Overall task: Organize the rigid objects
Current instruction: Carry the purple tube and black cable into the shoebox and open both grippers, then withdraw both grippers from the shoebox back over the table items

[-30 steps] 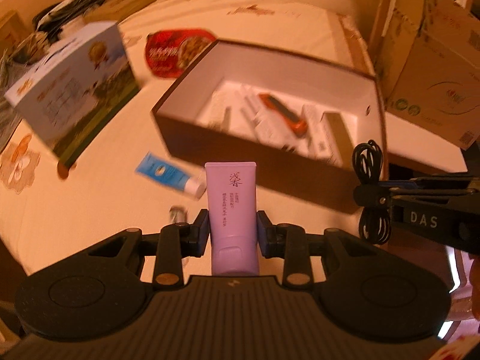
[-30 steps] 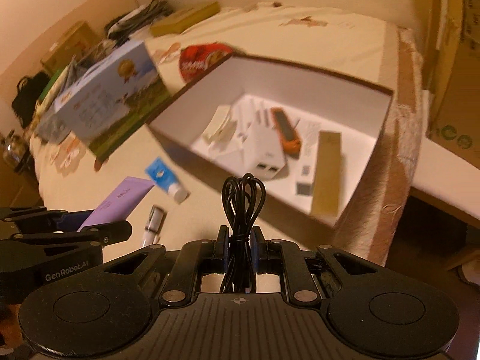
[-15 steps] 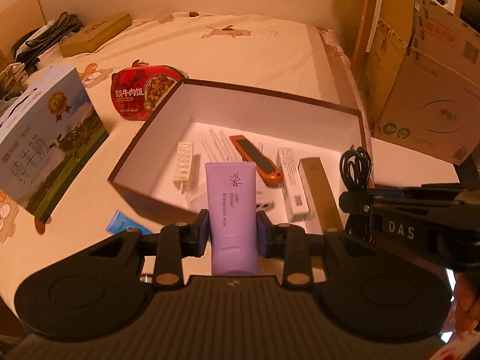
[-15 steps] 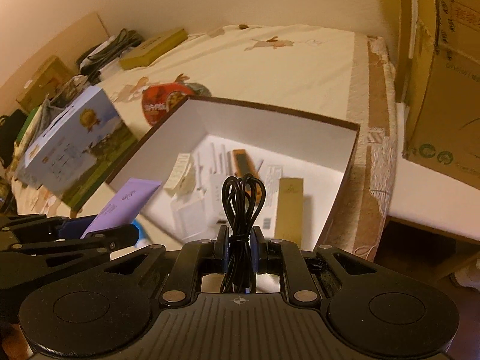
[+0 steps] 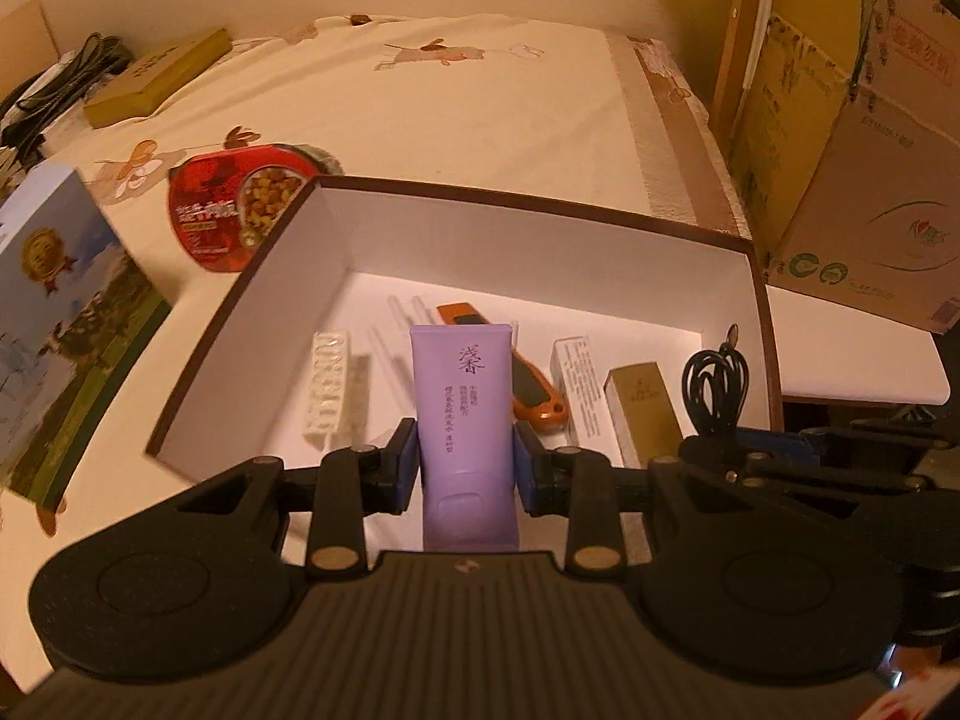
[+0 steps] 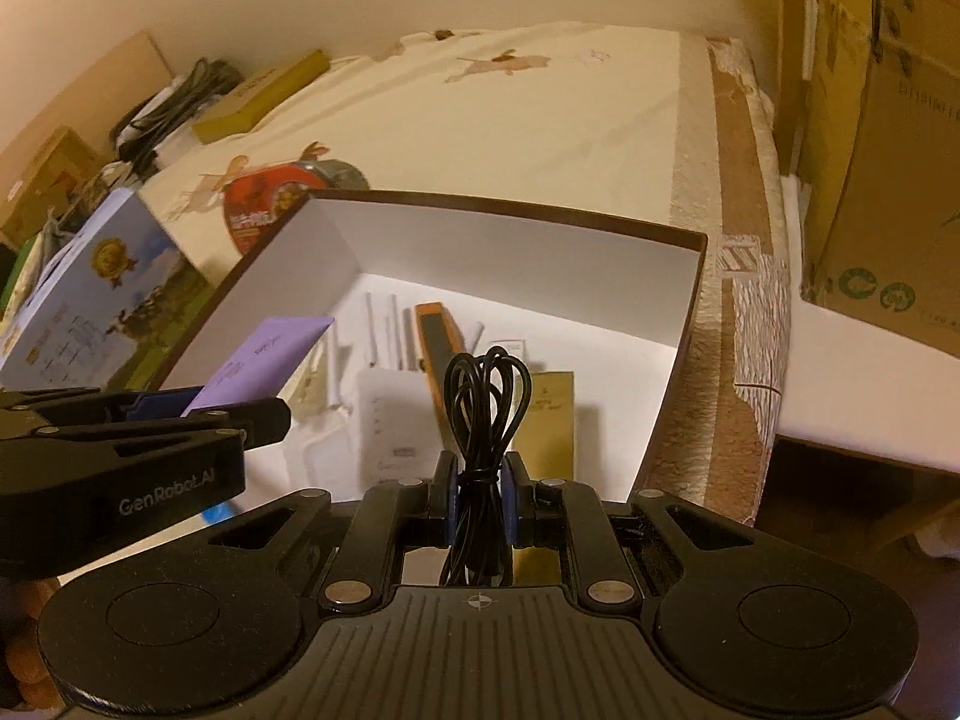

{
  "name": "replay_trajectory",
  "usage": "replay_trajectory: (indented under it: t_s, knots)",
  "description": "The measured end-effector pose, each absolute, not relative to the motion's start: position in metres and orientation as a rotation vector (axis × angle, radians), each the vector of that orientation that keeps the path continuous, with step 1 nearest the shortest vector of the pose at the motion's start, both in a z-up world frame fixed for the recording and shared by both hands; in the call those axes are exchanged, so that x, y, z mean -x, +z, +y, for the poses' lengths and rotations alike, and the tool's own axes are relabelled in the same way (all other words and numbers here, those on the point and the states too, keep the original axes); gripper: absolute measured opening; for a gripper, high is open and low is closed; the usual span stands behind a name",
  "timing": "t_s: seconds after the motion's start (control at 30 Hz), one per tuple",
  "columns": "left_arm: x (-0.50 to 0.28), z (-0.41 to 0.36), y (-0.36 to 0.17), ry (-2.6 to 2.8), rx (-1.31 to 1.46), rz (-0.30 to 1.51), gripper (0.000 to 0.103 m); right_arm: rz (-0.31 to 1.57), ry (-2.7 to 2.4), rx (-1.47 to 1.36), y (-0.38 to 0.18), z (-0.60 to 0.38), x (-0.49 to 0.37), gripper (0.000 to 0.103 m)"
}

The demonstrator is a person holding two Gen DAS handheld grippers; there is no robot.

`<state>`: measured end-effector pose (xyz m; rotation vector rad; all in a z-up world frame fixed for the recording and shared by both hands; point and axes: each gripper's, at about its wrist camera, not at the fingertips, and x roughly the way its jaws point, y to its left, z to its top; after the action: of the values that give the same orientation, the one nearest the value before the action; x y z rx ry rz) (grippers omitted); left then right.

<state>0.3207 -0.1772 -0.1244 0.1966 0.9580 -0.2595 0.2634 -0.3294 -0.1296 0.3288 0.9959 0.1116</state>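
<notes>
My left gripper (image 5: 465, 468) is shut on a purple tube (image 5: 462, 396) and holds it over the near part of an open brown box (image 5: 540, 204) with a white inside. My right gripper (image 6: 480, 501) is shut on a coiled black cable (image 6: 486, 408) above the same box (image 6: 510, 204). The box holds an orange utility knife (image 5: 531, 387), a gold box (image 5: 645, 414), a white carton (image 5: 576, 384) and a white ridged piece (image 5: 327, 384). The purple tube also shows in the right wrist view (image 6: 264, 360), and the cable in the left wrist view (image 5: 714, 378).
A red food tub (image 5: 234, 210) and a blue milk carton box (image 5: 60, 324) stand left of the box on the cream cloth. A flat olive box (image 5: 156, 78) lies at the back left. Cardboard cartons (image 5: 870, 150) stand off the table's right edge.
Both grippers have moved forward and over the open box with their loads. The blue tube on the cloth has dropped out of the left wrist view.
</notes>
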Motion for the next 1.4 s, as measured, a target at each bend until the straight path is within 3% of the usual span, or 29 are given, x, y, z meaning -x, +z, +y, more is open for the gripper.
replay_trajectory:
  t_s: [0.37, 0.5, 0.97, 1.07, 1.23, 1.4]
  knots:
    - [-0.362, -0.195, -0.143, -0.278, -0.183, 0.960, 0.029, 0.993, 0.079, -0.371, -0.139, -0.339, -0.294, 0.011]
    - [-0.369, -0.194, -0.146, -0.267, -0.211, 0.953, 0.040, 0.996, 0.076, -0.391, -0.141, -0.341, -0.298, 0.011]
    - [-0.364, -0.161, -0.147, -0.224, -0.200, 0.981, 0.042, 0.941, 0.083, -0.419, -0.135, -0.336, -0.302, 0.011]
    - [-0.361, -0.157, -0.143, -0.221, -0.192, 0.974, 0.044, 0.900, 0.065, -0.424, -0.129, -0.337, -0.302, 0.016]
    - [-0.353, -0.148, -0.139, -0.203, -0.172, 0.969, 0.052, 0.862, 0.067, -0.412, -0.121, -0.339, -0.297, 0.051]
    - [-0.346, -0.141, -0.136, -0.195, -0.152, 0.973, 0.052, 0.873, 0.082, -0.411, -0.121, -0.336, -0.288, 0.052]
